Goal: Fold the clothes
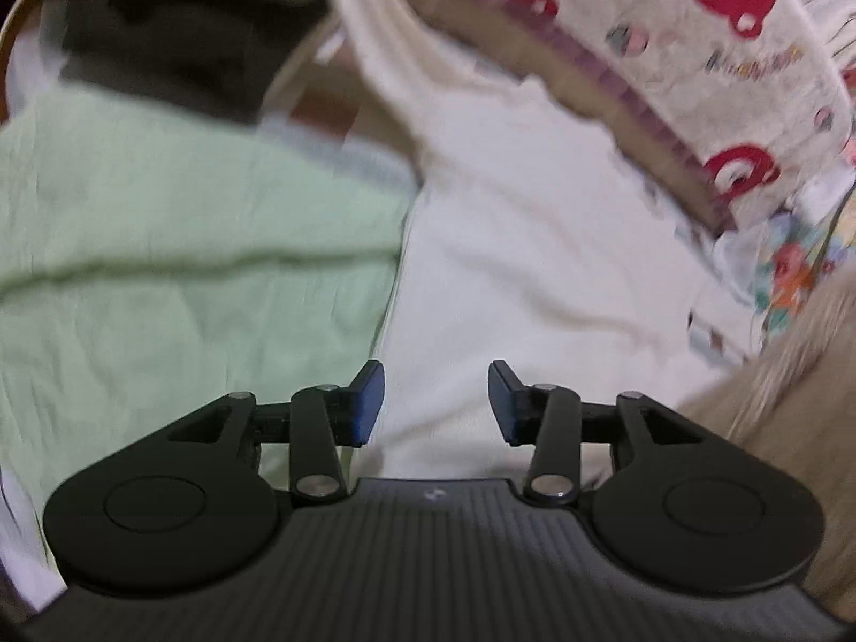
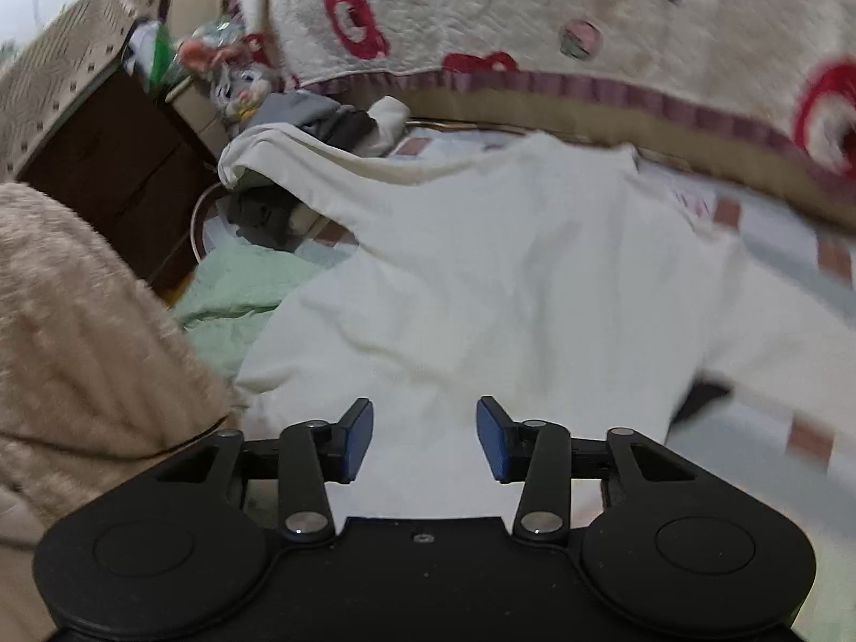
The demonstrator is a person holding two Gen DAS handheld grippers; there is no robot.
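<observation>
We see the white garment (image 2: 508,278) spread on the bed, its left edge lying over the green cloth (image 2: 241,289) and its far edge near the border of the red-printed blanket (image 2: 535,16). Bare checked sheet (image 2: 776,246) lies open to the right. A beige fleece sleeve (image 2: 80,331) crowds the left side. Our left gripper (image 1: 436,404) tilts down over the garment near the green cloth (image 1: 160,267), jaws apart, nothing between them. Right gripper (image 2: 425,438) also tilts down over the garment, jaws apart, empty. Both views blurred.
</observation>
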